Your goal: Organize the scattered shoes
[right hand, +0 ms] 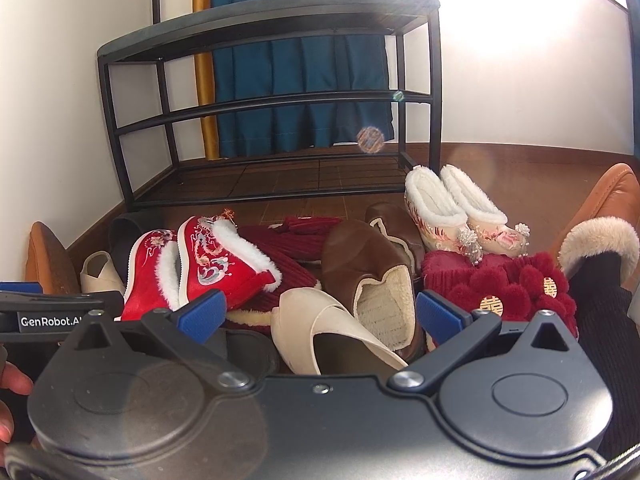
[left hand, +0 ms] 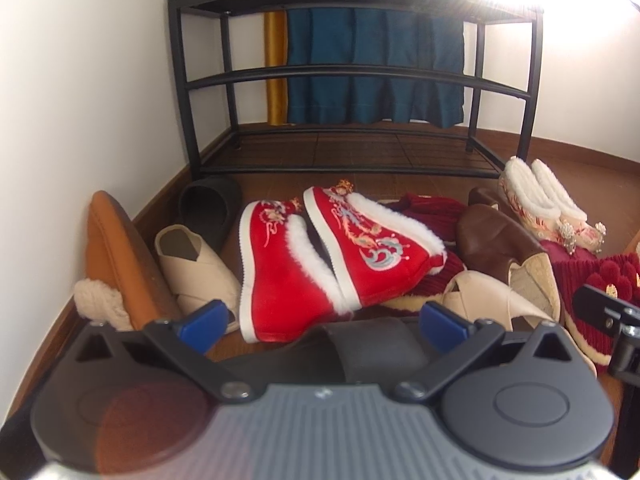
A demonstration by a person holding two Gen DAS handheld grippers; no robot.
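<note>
Left wrist view: the left gripper [left hand: 322, 318] hovers with its jaws spread wide and nothing between them, so the sorting looks to be at its very start — no shoe sits on the shoe rack [left hand: 352, 76] straight ahead. Just beyond the fingertips lie the red embroidered boots [left hand: 320, 256], tipped on their sides with white fur trim and white soles showing, one leaning against the other. Below the jaws is a black slide [left hand: 360, 350]; ahead to the left, a cream slipper [left hand: 196, 268]. A sensible next move, I judge, is to reach forward and close on one red boot's fur collar or sole edge.

Right wrist view: the right gripper [right hand: 320, 314] is equally wide and empty. Directly between its fingers sits another cream slipper [right hand: 328, 328], with a brown fleece-lined slipper [right hand: 368, 272] touching it just beyond. Ahead to the right stand the white-furred pink shoes [right hand: 464, 212] — upright and already paired — and nearer, dark red pom-pom slippers [right hand: 508, 280]. The pile overlaps, so lifting one shoe may drag its neighbours.
</note>
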